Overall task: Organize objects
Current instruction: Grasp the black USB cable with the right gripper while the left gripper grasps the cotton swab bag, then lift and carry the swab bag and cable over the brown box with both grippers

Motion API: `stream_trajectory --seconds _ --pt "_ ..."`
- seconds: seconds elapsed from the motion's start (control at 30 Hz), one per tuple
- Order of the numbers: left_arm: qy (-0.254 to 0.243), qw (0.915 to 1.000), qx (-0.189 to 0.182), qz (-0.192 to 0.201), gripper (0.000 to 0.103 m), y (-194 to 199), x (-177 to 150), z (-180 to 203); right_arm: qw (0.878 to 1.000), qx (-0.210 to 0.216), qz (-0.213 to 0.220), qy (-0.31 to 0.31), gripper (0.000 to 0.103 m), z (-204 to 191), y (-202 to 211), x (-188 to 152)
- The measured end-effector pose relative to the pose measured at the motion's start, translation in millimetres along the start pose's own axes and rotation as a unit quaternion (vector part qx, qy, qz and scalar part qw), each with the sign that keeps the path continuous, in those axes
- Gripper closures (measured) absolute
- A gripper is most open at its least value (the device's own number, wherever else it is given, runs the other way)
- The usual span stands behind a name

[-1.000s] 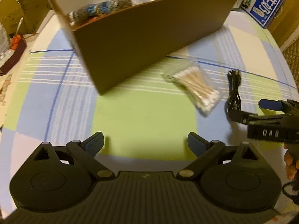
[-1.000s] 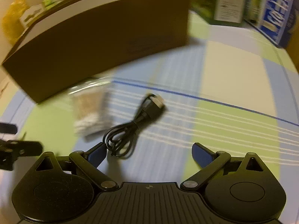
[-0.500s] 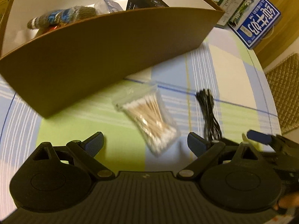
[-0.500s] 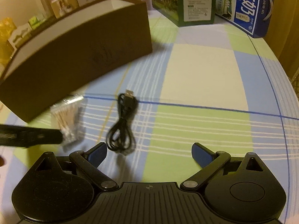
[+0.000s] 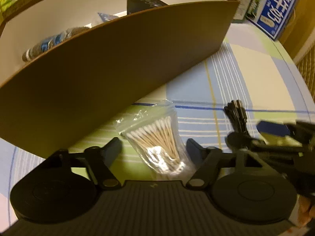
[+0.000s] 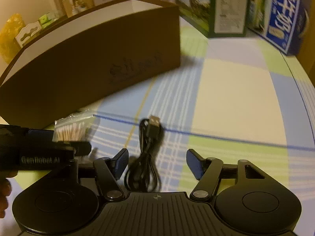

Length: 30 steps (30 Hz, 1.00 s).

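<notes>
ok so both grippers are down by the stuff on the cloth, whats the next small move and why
Probably close the left gripper on the cotton swab bag: the bag lies between its open fingers, in front of the brown box. The right gripper likewise straddles the black cable, still open.

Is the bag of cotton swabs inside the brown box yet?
No, the bag of cotton swabs lies on the tablecloth in front of the brown box, between the open left jaws.
</notes>
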State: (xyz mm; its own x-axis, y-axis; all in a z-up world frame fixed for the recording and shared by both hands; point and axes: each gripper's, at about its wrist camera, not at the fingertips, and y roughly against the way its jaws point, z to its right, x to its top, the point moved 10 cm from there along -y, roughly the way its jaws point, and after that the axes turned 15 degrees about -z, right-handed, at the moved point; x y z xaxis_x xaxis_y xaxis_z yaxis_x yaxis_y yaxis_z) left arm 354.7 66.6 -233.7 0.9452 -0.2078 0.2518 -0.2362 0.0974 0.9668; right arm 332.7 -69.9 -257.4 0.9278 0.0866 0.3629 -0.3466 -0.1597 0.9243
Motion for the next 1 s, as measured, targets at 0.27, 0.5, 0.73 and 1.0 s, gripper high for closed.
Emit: stream_trajectory --seconds 0.27,0.5,0.73,1.0 --pt "0.002 0.9999 -0.011 -0.005 0.07 6.0 -5.9 -3.2 0.998 -0.002 -0.009 0.067 0.088 -21.4 -4.5 -1.1" --pt "-0.007 0.9995 -0.025 -0.019 0.08 12.3 -25.3 3.4 0.997 0.017 -0.022 0.075 0.088 -24.3 4.5 -29.2" --pt "-0.039 0.9981 -0.031 -0.036 0.08 27.1 -71.1 3.3 0.996 0.042 -0.039 0.069 0.088 -24.2 23.7 -67.4" --pt "-0.057 0.9959 -0.026 -0.065 0.08 45.2 -128.9 -9.5 0.994 0.059 -0.054 0.078 0.088 -24.6 43.8 -106.9"
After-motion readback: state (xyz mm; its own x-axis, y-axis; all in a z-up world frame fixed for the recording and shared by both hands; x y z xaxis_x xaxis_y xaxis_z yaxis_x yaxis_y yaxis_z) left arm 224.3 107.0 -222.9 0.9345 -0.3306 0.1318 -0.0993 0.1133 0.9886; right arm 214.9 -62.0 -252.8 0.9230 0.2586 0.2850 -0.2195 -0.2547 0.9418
